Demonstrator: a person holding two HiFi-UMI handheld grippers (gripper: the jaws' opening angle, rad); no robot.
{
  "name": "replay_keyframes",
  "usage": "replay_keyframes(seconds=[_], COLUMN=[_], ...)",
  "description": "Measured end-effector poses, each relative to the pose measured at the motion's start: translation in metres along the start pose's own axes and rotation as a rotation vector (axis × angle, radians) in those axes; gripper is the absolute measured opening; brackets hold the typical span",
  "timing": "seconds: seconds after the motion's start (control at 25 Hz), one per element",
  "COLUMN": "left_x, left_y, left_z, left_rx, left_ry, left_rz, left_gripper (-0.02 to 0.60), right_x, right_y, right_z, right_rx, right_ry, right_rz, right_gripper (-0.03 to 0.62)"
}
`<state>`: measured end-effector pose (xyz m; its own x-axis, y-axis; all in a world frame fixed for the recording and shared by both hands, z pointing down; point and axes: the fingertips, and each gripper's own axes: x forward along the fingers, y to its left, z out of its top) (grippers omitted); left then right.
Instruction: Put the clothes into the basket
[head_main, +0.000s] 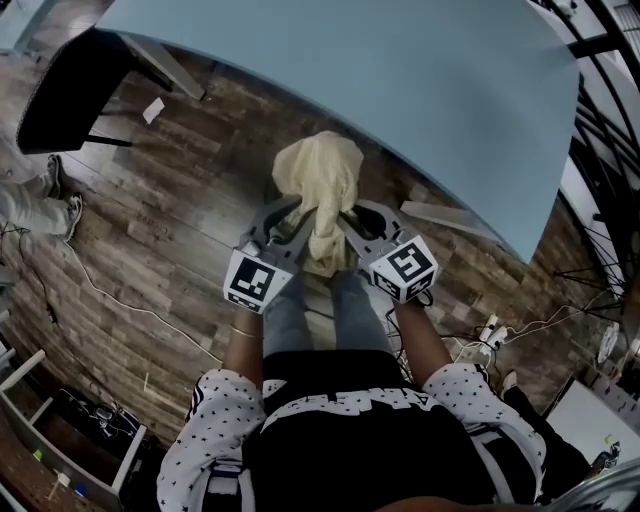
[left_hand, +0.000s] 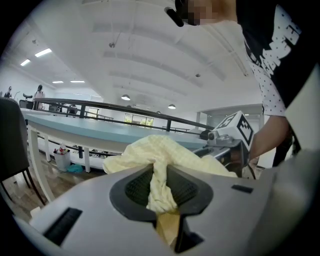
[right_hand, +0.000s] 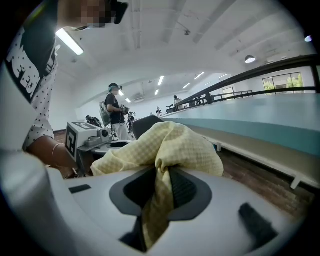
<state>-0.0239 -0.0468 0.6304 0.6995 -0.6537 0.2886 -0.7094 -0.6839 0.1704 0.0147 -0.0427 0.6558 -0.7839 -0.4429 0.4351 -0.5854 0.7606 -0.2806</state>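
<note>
A pale yellow checked cloth (head_main: 318, 180) hangs bunched between my two grippers, over the wooden floor in front of the person's legs. My left gripper (head_main: 298, 222) is shut on a fold of the cloth (left_hand: 159, 172), which runs down between its dark pads. From the other side my right gripper (head_main: 345, 222) is shut on another fold of the same cloth (right_hand: 167, 165). Each gripper view shows the other gripper's marker cube just behind the bundle. No basket is in view.
A long light-blue table (head_main: 400, 90) curves across the far side. A dark chair (head_main: 75, 85) stands at the upper left, a white rack (head_main: 60, 450) at the lower left. Cables and a power strip (head_main: 490, 330) lie on the floor at right. People (right_hand: 114, 112) stand far off.
</note>
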Motion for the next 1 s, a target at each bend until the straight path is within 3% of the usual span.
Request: replay_keyframes(seconds=[0.4, 1.0], left_x=[0.001, 0.001], left_y=[0.007, 0.007], left_z=[-0.008, -0.024], left_rx=[-0.054, -0.098], left_ry=[-0.020, 0.021], left_rz=[0.012, 0.030], left_gripper=[0.075, 0.077], right_x=[0.006, 0.005], right_y=[-0.004, -0.016], right_z=[-0.004, -0.027], right_rx=[-0.006, -0.024], right_ry=[0.007, 0.126], right_rz=[-0.028, -0.076], right_gripper=[0.080, 0.103])
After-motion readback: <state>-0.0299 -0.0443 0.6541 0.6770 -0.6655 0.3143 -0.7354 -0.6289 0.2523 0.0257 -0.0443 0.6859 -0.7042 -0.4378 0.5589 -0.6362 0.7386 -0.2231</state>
